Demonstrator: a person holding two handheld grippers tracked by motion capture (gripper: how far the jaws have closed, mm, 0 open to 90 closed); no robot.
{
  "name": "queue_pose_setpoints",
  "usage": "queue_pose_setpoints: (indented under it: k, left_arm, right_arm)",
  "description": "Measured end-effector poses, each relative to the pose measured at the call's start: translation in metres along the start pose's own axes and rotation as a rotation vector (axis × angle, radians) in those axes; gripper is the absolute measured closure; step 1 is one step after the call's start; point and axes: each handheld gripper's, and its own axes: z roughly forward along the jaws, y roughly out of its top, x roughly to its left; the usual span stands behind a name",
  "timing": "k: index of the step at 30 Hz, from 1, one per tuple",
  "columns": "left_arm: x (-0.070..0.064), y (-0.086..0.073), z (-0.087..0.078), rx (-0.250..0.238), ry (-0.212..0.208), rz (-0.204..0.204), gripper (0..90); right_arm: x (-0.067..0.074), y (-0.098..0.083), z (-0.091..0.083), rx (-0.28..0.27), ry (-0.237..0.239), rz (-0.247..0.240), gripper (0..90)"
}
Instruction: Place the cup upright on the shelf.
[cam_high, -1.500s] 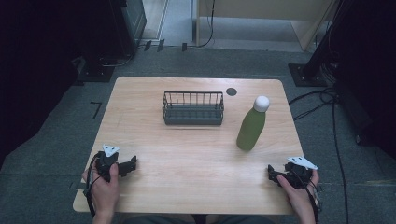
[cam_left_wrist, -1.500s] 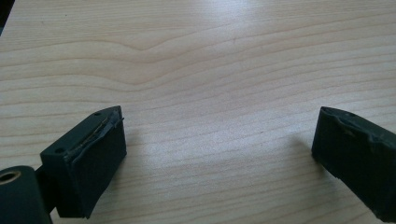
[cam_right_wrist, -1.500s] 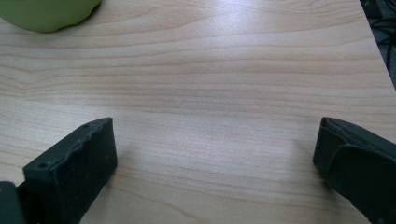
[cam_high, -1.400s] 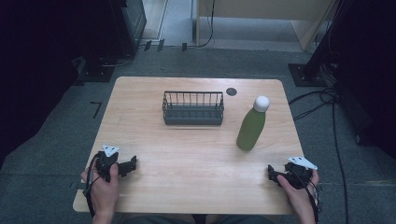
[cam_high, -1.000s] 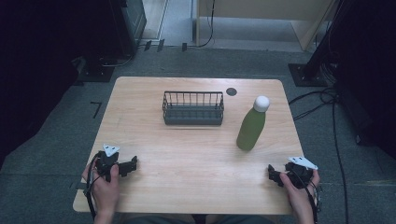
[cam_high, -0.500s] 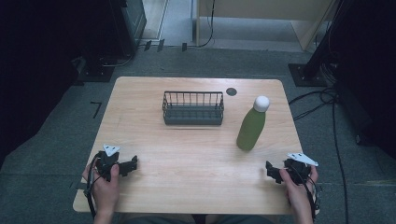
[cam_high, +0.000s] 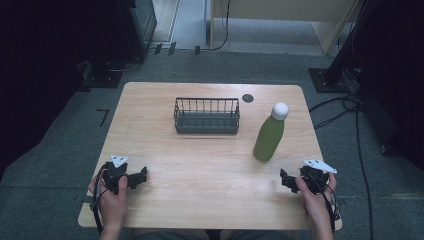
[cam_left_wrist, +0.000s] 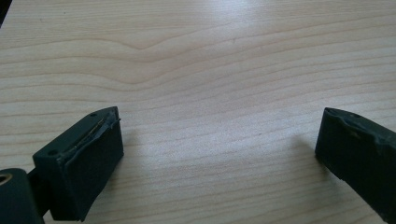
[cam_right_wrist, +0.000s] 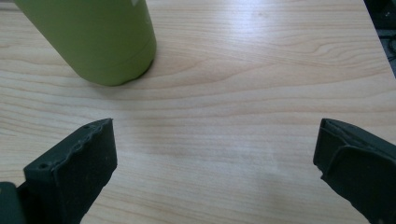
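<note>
— Pale wooden table (cam_high: 210, 165), dark floor all round it. Anything different from a moment ago?

— Only the right gripper (cam_high: 289, 178): it has crept a little inward from the near right corner, toward the tall green metal bottle with the white cap (cam_high: 270, 132). I'd judge a reach for it is starting. Its jaws stand wide apart, empty.

— And the left gripper (cam_high: 139, 176)?

— Unmoved at the near left, jaws equally apart over bare wood.

— Where's the bottle from the right gripper?

— Upright at about eleven o'clock, near but not touching. The dark wire basket (cam_high: 206, 115) sits at the bottle's nine o'clock, apart. Open wood between; the table's right edge is close at three o'clock.
</note>
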Motion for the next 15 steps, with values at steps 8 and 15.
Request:
queue_pose_setpoints:
  k: [8,15]
  left_arm:
    - [0.000,0.000,0.000,0.000,0.000,-0.001,1.6]
    - [0.000,0.000,0.000,0.000,0.000,0.000,1.6]
  right_arm:
    - [0.011,0.008,0.002,-0.010,0.020,-0.021,0.0]
    - [0.020,0.017,0.004,-0.020,0.040,-0.037,0.0]
